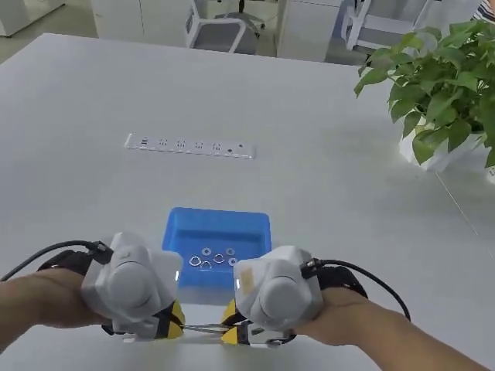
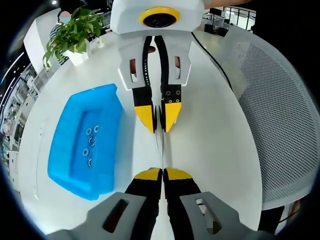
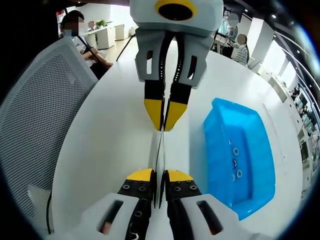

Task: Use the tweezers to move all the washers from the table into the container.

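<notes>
The left gripper [image 1: 175, 323] and right gripper [image 1: 230, 325] are each clamping an end of the thin tweezers [image 1: 203, 330], with the washers [image 1: 213, 259] lying in the blue container [image 1: 216, 215] just beyond, so I'd be loosening one side slowly, keeping them level.

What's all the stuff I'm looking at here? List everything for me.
table: one, pale grey, under everything.
container: one, blue, on the table near the grippers.
washers: about five, silvery, inside the container.
power strip: one, white, beyond the container.
plant: one, green, white pot, table's far right.
mesh chair: one, white, beside the table.
tweezers: one pair, metal, clamped between both grippers.
left gripper: one, grey with yellow tips, shut on tweezers.
right gripper: one, same colours, shut on tweezers.
</notes>
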Action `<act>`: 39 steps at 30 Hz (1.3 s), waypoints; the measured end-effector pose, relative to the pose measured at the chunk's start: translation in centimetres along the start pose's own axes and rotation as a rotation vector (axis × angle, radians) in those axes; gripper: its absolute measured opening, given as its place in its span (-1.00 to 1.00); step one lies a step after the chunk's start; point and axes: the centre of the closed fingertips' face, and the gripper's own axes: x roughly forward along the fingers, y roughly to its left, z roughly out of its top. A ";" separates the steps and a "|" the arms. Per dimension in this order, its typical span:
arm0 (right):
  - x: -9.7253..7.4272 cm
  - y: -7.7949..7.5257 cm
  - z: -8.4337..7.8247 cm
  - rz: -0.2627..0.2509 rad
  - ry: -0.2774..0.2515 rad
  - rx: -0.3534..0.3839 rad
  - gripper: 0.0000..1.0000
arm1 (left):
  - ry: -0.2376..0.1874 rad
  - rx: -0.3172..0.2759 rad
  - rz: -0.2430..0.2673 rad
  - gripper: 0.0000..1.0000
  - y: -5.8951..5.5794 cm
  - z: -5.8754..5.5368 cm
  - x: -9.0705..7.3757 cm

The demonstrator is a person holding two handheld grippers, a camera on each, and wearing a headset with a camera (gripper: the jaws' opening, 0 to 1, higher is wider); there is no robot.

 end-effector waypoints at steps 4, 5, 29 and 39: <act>0.2 0.3 -0.2 0.007 0.006 -0.002 -0.81 | -0.001 -0.010 -0.011 -0.89 -0.4 0.0 0.3; 0.2 0.4 -0.2 0.010 0.001 -0.002 -0.81 | -0.001 -0.011 -0.013 -0.89 -0.5 0.0 0.4; 0.0 0.6 -0.5 0.020 0.011 0.032 -0.73 | -0.011 -0.058 -0.018 -0.84 -0.7 -0.4 0.9; -1.0 0.2 -0.5 -0.019 -0.014 0.065 -0.57 | -0.015 -0.091 0.007 -0.64 -0.8 -1.0 0.4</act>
